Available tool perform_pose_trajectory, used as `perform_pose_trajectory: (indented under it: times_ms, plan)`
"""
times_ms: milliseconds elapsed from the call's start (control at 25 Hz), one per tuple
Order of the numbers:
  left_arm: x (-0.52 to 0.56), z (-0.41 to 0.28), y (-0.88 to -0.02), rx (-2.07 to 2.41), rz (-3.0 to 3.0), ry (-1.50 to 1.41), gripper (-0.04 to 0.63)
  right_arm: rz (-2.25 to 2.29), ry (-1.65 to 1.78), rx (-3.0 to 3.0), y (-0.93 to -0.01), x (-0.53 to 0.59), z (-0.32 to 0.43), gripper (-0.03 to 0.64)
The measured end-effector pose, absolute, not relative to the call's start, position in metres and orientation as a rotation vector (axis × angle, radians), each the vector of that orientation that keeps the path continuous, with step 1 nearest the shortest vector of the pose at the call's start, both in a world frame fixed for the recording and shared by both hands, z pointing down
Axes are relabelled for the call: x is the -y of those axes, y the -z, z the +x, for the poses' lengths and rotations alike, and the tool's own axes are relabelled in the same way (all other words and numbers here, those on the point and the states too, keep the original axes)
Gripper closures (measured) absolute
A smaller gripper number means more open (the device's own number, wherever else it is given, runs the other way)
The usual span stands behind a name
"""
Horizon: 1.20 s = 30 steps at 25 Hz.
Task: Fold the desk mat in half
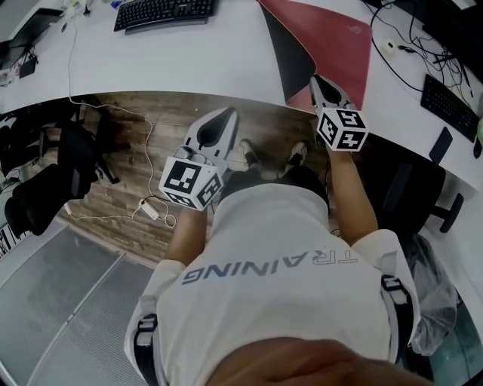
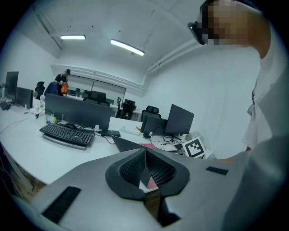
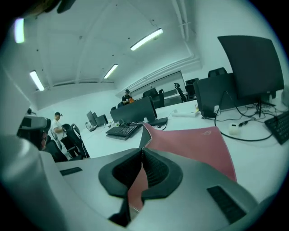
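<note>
R tongs (image 3: 142, 152) clenched on red desk mat (image 3: 194, 144) edge; L tongs (image 2: 145, 152) clenched, empty, off desk (image 1: 189, 68).

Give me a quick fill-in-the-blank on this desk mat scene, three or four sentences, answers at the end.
1. The desk mat has a ___ top side and a black underside.
2. The right gripper has its fingers ___ on the mat's edge.
3. The left gripper is over the floor, off the mat, and holds ___.
4. On the white desk, left of the mat, lies a black ___.

Missing words: red; shut; nothing; keyboard.
</note>
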<state>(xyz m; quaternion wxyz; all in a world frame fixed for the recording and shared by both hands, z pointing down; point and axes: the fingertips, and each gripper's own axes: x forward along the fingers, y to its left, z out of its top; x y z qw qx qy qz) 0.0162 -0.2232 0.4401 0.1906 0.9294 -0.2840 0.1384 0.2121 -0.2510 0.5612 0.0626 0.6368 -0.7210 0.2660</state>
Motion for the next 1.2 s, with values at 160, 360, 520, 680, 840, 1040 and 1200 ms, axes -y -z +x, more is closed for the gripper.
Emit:
perform_pose_trajectory:
  times_ms: [160,360,520,680,840,1040,1200]
  plan:
    - [0.217,0.027,-0.434,0.779,2.645,-0.389,0.557,2.002,-0.933,2.183,-0.565,0.24,0.226,0.584]
    - [0.215,0.035,-0.432,0.75,2.648,-0.393,0.557,2.06,-0.948,2.123,-0.568,0.225,0.243,0.584]
    - [0.213,0.046,-0.432,0.709,2.662,-0.392,0.557,2.1,-0.953,2.071,-0.573,0.211,0.257,0.584]
    - [0.208,0.058,-0.432,0.667,2.675,-0.397,0.557,2.136,-0.964,2.025,-0.579,0.195,0.269,0.584]
    - [0.202,0.066,-0.434,0.632,2.68,-0.412,0.557,2.18,-0.998,1.967,-0.587,0.178,0.284,0.584]
    - [0.195,0.08,-0.436,0.584,2.689,-0.424,0.557,2.235,-1.075,1.881,-0.604,0.156,0.305,0.584]
    - [0.192,0.094,-0.436,0.545,2.7,-0.432,0.557,2.26,-1.119,1.825,-0.616,0.141,0.32,0.584]
